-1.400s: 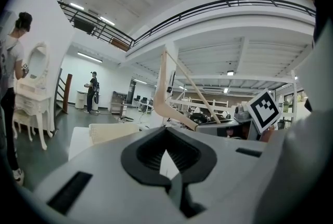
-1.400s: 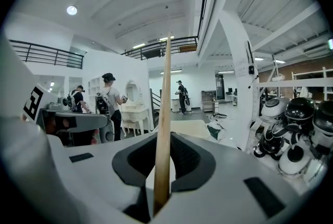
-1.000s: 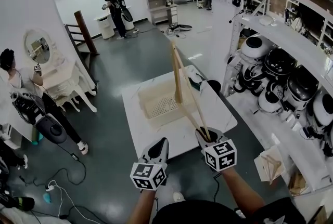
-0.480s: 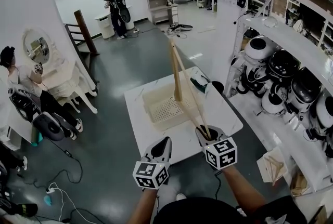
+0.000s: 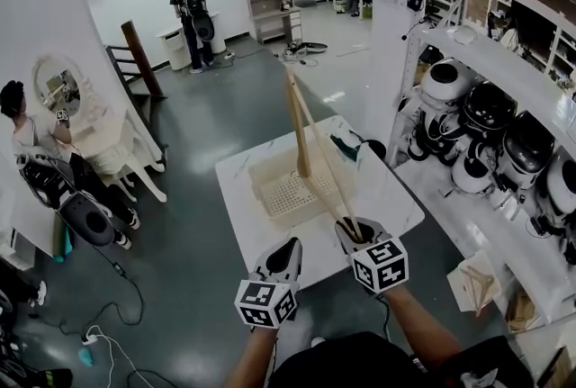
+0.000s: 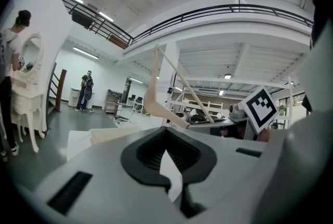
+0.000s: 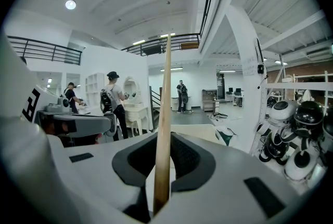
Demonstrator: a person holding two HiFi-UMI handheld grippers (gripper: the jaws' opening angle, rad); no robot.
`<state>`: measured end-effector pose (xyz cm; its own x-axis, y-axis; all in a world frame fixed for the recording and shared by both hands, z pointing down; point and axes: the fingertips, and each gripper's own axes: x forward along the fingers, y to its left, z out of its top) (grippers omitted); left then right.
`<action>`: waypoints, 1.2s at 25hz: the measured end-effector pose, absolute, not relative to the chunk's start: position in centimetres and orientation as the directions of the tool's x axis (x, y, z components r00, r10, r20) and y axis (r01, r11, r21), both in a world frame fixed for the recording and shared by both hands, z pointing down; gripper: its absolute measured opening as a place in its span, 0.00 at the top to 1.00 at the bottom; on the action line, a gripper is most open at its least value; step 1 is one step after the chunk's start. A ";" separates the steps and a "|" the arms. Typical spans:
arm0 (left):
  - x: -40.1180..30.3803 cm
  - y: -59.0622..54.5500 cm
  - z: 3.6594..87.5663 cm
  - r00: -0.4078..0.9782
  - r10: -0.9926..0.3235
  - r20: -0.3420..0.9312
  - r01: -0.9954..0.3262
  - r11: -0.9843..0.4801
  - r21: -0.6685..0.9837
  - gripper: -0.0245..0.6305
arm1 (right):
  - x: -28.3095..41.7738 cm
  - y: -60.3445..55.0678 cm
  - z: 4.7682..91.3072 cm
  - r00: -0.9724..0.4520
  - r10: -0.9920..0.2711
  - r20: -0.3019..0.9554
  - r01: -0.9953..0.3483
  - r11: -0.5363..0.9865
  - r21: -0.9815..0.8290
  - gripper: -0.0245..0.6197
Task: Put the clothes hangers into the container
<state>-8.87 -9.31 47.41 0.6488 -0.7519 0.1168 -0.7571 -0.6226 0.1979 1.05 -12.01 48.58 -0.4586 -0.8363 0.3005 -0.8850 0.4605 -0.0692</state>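
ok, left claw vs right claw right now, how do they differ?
The right claw is clamped on the pale wooden clothes hanger, standing over the beige perforated basket; the left claw grips nothing, jaws slightly apart. The right claw sits further forward than the left claw. Both point toward the basket.

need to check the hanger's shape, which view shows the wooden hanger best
Head view: the whole wooden hanger shows, rising from the right tongs. The right gripper view sees it edge-on, like a thin stick clamped between the jaws; the left gripper view catches only part of it.
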 end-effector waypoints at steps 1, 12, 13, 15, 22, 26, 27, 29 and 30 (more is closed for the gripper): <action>-8.9 -9.3 47.5 0.652 -0.749 0.117 -0.754 -0.625 0.200 0.96 | 0.8 -11.9 48.7 -0.459 -0.836 0.302 -0.885 0.461 -0.068 0.86; -11.3 -9.6 47.5 0.624 -0.778 0.076 -0.770 -0.594 0.233 0.96 | -0.6 -12.0 49.2 -0.453 -0.830 0.327 -0.885 0.464 -0.047 0.86; -11.6 -9.7 47.4 0.616 -0.785 0.067 -0.774 -0.587 0.238 0.96 | -0.6 -12.0 49.2 -0.453 -0.829 0.328 -0.884 0.465 -0.048 0.86; -11.8 -9.8 47.4 0.611 -0.789 0.064 -0.776 -0.580 0.248 0.96 | -0.8 -12.1 49.3 -0.455 -0.827 0.329 -0.883 0.466 -0.049 0.86; -10.9 -10.7 47.7 0.617 -0.782 0.081 -0.774 -0.585 0.243 0.96 | -0.5 -13.3 49.1 -0.462 -0.826 0.323 -0.880 0.472 -0.051 0.86; -10.8 -11.6 47.8 0.614 -0.784 0.088 -0.778 -0.582 0.237 0.96 | -0.4 -14.1 49.0 -0.466 -0.826 0.318 -0.878 0.476 -0.050 0.86; -10.8 -11.9 47.7 0.614 -0.785 0.088 -0.778 -0.582 0.235 0.96 | -0.3 -14.4 49.0 -0.466 -0.826 0.317 -0.878 0.476 -0.051 0.86; -10.6 -12.6 47.6 0.614 -0.784 0.088 -0.779 -0.584 0.230 0.96 | -0.1 -15.1 49.0 -0.466 -0.827 0.315 -0.878 0.475 -0.054 0.86; -10.4 -12.9 47.6 0.614 -0.784 0.089 -0.779 -0.585 0.226 0.96 | 0.0 -15.4 49.0 -0.466 -0.827 0.314 -0.879 0.474 -0.056 0.86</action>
